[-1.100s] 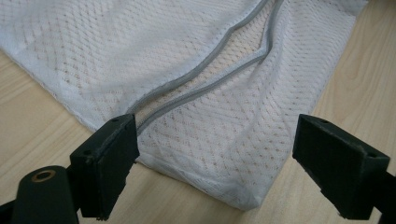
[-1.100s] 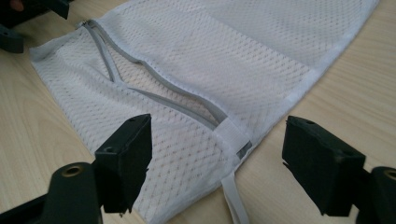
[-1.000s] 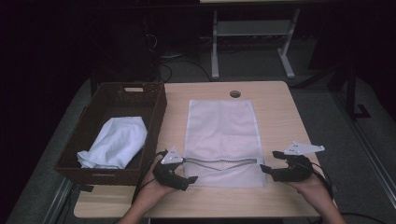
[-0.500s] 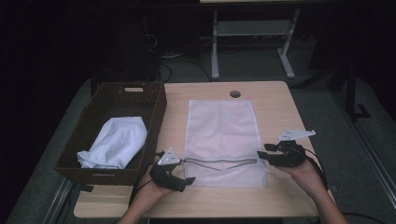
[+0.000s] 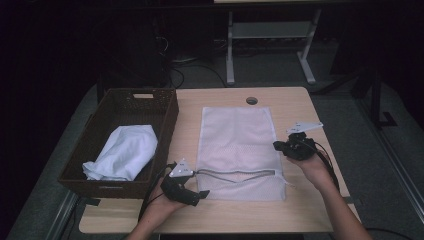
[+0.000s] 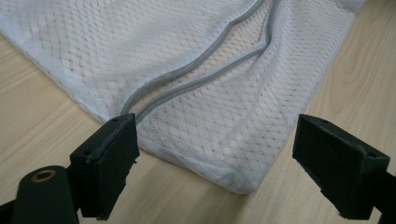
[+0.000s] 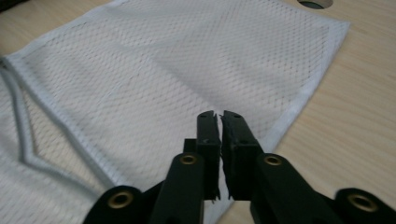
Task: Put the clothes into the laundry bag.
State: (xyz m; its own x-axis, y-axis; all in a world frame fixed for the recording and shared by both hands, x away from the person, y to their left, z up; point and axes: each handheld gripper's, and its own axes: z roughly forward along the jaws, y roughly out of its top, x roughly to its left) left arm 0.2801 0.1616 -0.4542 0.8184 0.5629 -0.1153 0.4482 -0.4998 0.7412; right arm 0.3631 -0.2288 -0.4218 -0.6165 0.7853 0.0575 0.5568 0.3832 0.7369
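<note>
The mesh bag [image 5: 239, 150] lies flat on the bench [image 5: 300, 210], zipper gaping near your edge. Your left claw [image 6: 215, 163] stands wide open, straddling the bag's near corner, gripping nothing. Your right claw [image 7: 220, 144] has just clenched shut, empty, above the bag's right hem, hand raised off the bench.

A mesh bag [image 5: 240, 150] lies flat in the middle of the table [image 5: 300, 215]. A basket [image 5: 165, 107] sits on the table at its 9 o'clock, touching or just beside it, with a cloth [image 5: 125, 152] in it. A hole [image 5: 252, 100] in the table lies at the bag's 12 o'clock. The left gripper [image 5: 197, 196] rests at the bag's 7 o'clock corner, the right gripper [image 5: 278, 146] at its 3 o'clock edge. The zip [image 5: 235, 173] runs across the bag's near end.
</note>
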